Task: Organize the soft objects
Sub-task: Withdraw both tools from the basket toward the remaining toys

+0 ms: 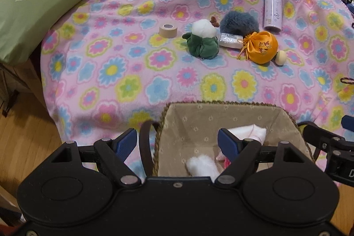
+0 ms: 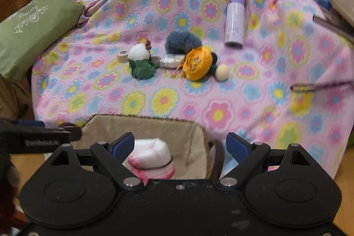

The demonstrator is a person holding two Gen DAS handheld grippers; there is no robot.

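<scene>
On the flowered blanket (image 1: pixel 137 72) lie one tape roll (image 1: pixel 168 29), one green-and-white plush toy (image 1: pixel 202 40), one blue-grey pompom (image 1: pixel 239 20), one orange drawstring pouch (image 1: pixel 262 45), one lilac bottle (image 1: pixel 273 7) and one lined basket (image 1: pixel 221 110). Beside the blanket sits one green cushion (image 1: pixel 33 12).

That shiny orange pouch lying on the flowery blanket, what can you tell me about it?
The orange pouch looks like satin, round and plump, gathered shut at its neck with a golden tasselled cord, and has small embroidered motifs on its side. It lies on its side on the floral blanket, apparently touching a white packet at its neck and a pale wooden ball opposite. Neither gripper touches it.
</scene>
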